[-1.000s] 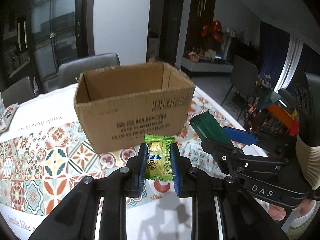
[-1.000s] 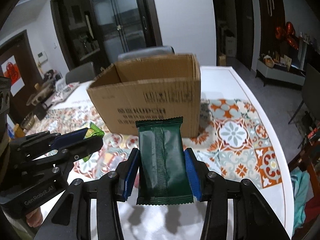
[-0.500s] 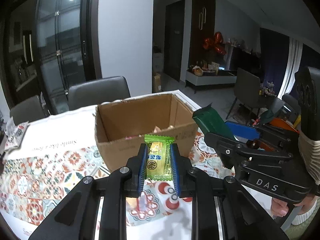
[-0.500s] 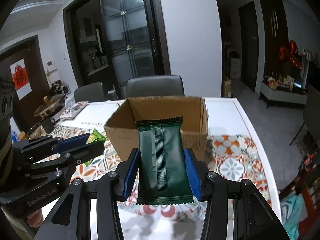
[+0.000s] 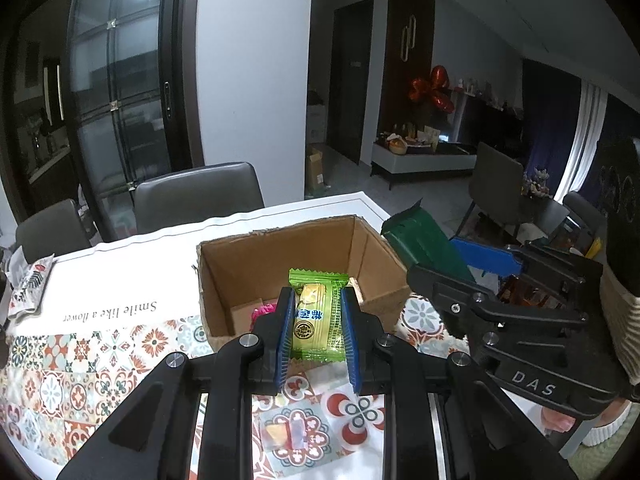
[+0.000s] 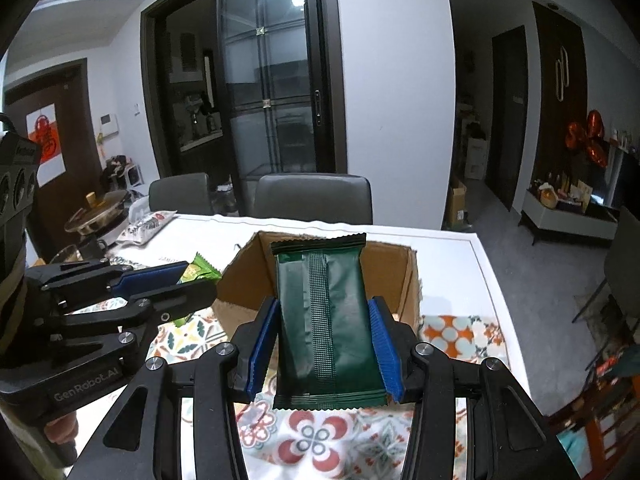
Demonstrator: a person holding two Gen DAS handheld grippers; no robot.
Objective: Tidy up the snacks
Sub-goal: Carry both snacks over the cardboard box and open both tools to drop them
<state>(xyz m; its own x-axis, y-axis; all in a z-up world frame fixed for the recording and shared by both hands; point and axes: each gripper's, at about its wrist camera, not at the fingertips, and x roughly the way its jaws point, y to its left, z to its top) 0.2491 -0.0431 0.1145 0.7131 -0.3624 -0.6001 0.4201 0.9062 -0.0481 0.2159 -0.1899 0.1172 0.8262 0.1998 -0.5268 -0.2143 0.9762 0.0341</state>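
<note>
An open cardboard box (image 5: 248, 264) (image 6: 404, 276) stands on the patterned tablecloth, with a pink snack (image 5: 262, 312) and other snacks inside. My left gripper (image 5: 316, 320) is shut on a light green snack packet (image 5: 316, 312), held above the box's near wall. My right gripper (image 6: 324, 336) is shut on a dark green snack bar (image 6: 326, 320), held above the box's near edge. Each gripper shows in the other's view: the right one (image 5: 460, 256) with the dark bar, the left one (image 6: 172, 280) with the green packet (image 6: 198, 270).
A small wrapped candy (image 5: 286, 434) lies on the tablecloth below my left gripper. Grey chairs (image 5: 196, 196) (image 6: 312, 200) stand behind the table. A snack bag (image 6: 146, 226) and a lidded pot (image 6: 98, 216) sit at the far left. The table edge (image 6: 500, 292) runs along the right.
Both grippers have risen and moved forward with their snacks, from low in front of the box to above its near edge. The box's inside has come into view.
</note>
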